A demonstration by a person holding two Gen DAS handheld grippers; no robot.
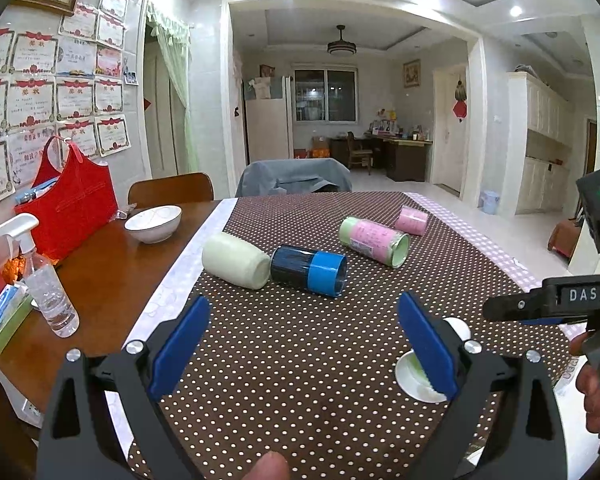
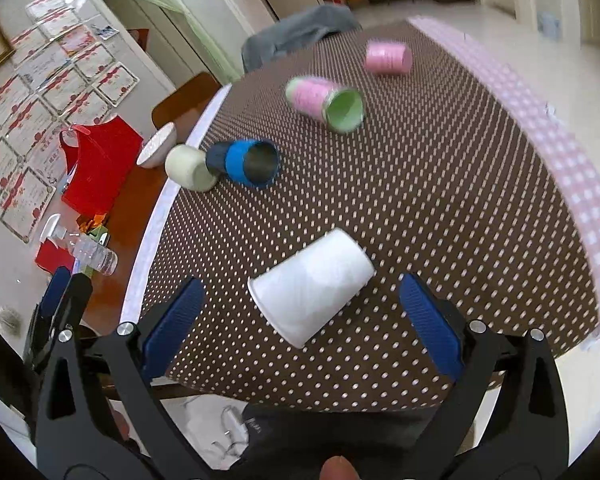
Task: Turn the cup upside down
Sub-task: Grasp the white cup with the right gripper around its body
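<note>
A white cup (image 2: pixel 314 286) lies on its side on the dotted brown tablecloth (image 2: pixel 440 200), its mouth toward me. My right gripper (image 2: pixel 304 312) is open above it, the cup between the blue pads, not touching. In the left wrist view the white cup (image 1: pixel 420 372) is partly hidden behind the right blue pad. My left gripper (image 1: pixel 304 344) is open and empty above the cloth. The right gripper (image 1: pixel 548 304) shows at the right edge there. Further back, all on their sides, lie a cream cup (image 1: pixel 236 260), a blue cup (image 1: pixel 310 274), a green-pink cup (image 1: pixel 374 240) and a pink cup (image 1: pixel 411 220).
On the bare wooden table left of the cloth are a white bowl (image 1: pixel 154 222), a red bag (image 1: pixel 70 204), a spray bottle (image 1: pixel 44 284) and a tissue box (image 1: pixel 4 320). Chairs stand at the far side (image 1: pixel 294 178). The cloth's checked edge runs along the right (image 2: pixel 572 184).
</note>
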